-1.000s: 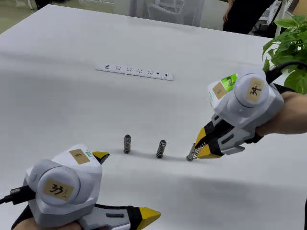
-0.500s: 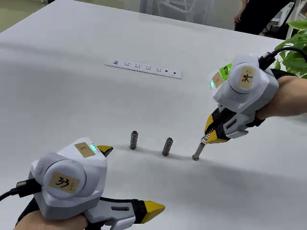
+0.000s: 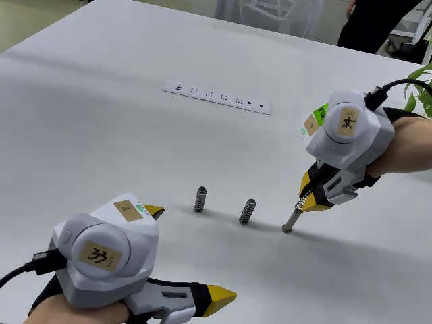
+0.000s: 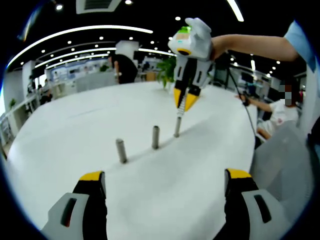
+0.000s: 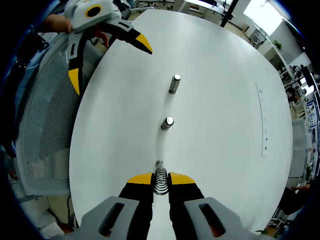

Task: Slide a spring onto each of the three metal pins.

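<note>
Right gripper (image 3: pixel 308 197) raised, fingers clamping coiled metal spring (image 5: pixel 160 181) atop slim cylindrical pin (image 3: pixel 291 221); left gripper (image 4: pixel 165 175) fingers spread.

Plain white table (image 3: pixel 101 108). Pale grey-white shells, black jaws, yellow tips and tan labels on left claw (image 3: pixel 190 254) and right claw (image 3: pixel 307 199); green sticker on the right one. Silver-grey coiled spring (image 5: pixel 160 181). Shiny silver pin (image 3: pixel 290 221). White power strip (image 3: pixel 216 97), dark sockets. Green plant (image 3: pixel 424 71).

Left gripper (image 4: pixel 165 175): jaws were wide apart, low over white table (image 4: pixel 65 130).
Pins: near pin (image 4: pixel 120 150), middle pin (image 4: pixel 155 137) and far pin (image 4: pixel 177 127) stood upright in a row.
Right gripper (image 4: pixel 183 104): tips met far pin's top.
</note>
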A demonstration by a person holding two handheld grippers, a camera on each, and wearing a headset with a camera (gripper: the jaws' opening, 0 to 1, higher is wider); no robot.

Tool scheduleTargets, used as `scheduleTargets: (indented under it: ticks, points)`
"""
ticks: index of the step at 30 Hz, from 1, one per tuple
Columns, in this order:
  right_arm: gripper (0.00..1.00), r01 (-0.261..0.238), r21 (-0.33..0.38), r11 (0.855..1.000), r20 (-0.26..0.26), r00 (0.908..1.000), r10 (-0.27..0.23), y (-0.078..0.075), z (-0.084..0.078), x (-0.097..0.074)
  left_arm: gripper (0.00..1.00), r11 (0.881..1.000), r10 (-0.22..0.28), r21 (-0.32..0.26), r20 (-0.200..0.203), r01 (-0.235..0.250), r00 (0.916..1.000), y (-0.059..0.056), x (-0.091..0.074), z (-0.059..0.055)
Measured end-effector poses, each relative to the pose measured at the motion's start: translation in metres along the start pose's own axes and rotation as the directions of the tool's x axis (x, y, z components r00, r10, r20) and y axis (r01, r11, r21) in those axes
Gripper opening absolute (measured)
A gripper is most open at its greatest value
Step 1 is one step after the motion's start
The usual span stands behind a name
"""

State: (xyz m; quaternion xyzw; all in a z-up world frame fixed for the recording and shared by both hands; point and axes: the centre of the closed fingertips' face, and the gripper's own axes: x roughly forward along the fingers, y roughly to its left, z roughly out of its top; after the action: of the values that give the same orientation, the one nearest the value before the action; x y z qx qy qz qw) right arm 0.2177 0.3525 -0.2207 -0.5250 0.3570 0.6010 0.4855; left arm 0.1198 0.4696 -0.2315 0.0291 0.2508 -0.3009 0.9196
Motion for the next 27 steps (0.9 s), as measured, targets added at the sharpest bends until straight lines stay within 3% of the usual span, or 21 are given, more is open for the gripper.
scheduleTargets:
  ticks: [22, 27]
  points:
    - [0.13, -0.01, -0.011, 1.0, -0.026, 0.9996, 0.01, -0.001, -0.008, 0.012, 1.0, 1.0, -0.018, -0.008, -0.01, 0.018, 0.9998, -0.002, 0.002, -0.004]
    - [0.13, -0.009, -0.028, 1.0, -0.052, 0.9986, 0.008, -0.003, -0.01, 0.02, 1.0, 1.0, -0.017, -0.011, -0.01, 0.017, 0.9998, -0.002, 0.002, -0.004]
